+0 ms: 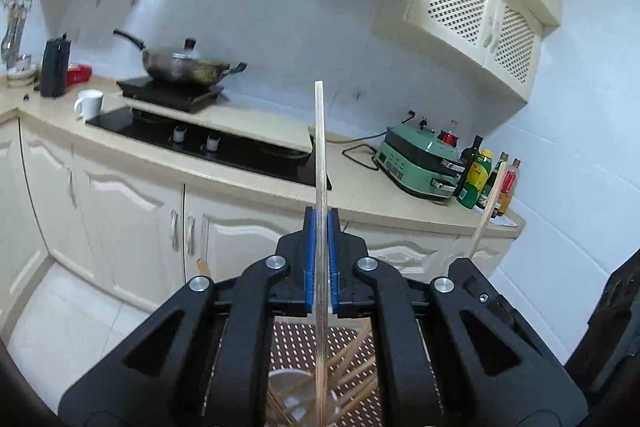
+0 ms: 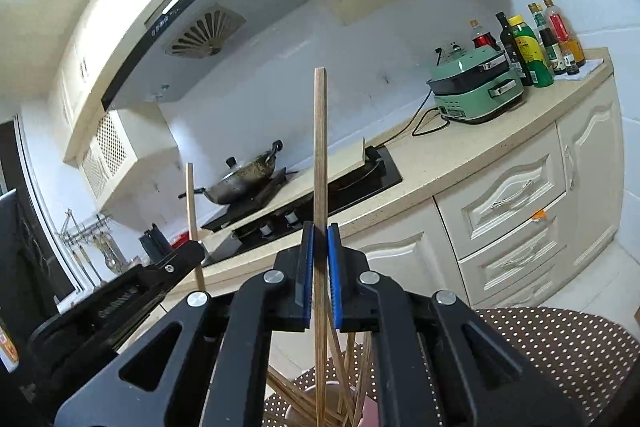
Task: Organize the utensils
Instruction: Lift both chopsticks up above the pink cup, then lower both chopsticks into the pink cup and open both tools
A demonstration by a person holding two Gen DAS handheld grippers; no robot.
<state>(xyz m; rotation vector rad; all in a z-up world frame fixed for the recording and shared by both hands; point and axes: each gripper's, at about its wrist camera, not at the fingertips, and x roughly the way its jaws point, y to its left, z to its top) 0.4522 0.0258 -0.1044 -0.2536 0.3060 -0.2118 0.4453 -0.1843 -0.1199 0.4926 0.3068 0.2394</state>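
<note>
Left gripper (image 1: 321, 227) hides its chopstick's (image 1: 319, 131) middle; lower end cut off.

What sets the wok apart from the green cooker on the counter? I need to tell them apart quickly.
The wok is dark, round metal with a long handle, sitting on a black hob; the green cooker is boxy, pale green, resting directly on the counter with a cord attached. Both stand along the same counter, lids closed.

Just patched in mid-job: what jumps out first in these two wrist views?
Each gripper is shut on one upright chopstick: the left gripper holds its chopstick, the right gripper its own. Below both, more chopsticks fan out over a dotted mat. Behind, a lidded wok sits on the counter.
</note>
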